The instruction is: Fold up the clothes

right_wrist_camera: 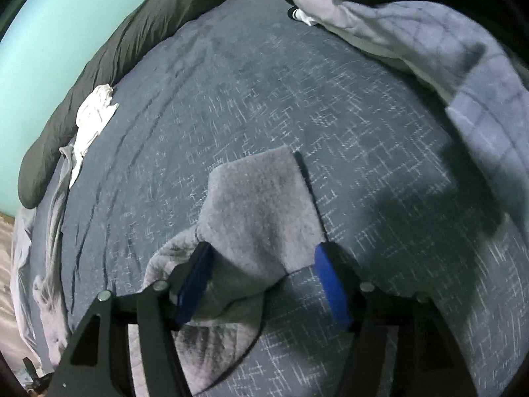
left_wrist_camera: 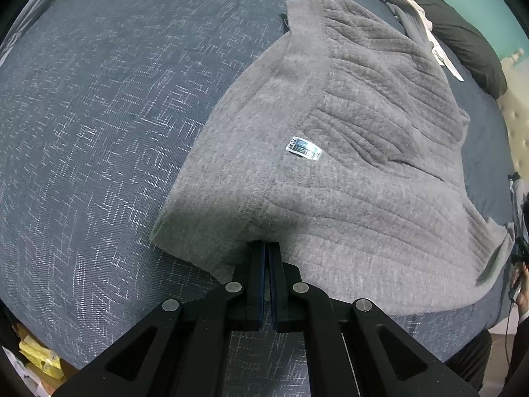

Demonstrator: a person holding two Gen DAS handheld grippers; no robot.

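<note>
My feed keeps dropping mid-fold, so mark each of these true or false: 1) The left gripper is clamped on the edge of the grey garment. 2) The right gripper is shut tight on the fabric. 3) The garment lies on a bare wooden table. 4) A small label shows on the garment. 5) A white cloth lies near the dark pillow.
1) True: the left gripper is shut on the grey garment at its near edge.
2) False: the right gripper stands open, with fabric between its jaws.
3) False: it lies on a blue patterned bedspread.
4) True: the label sits mid-garment.
5) True: the white cloth lies beside the dark pillow.
</note>
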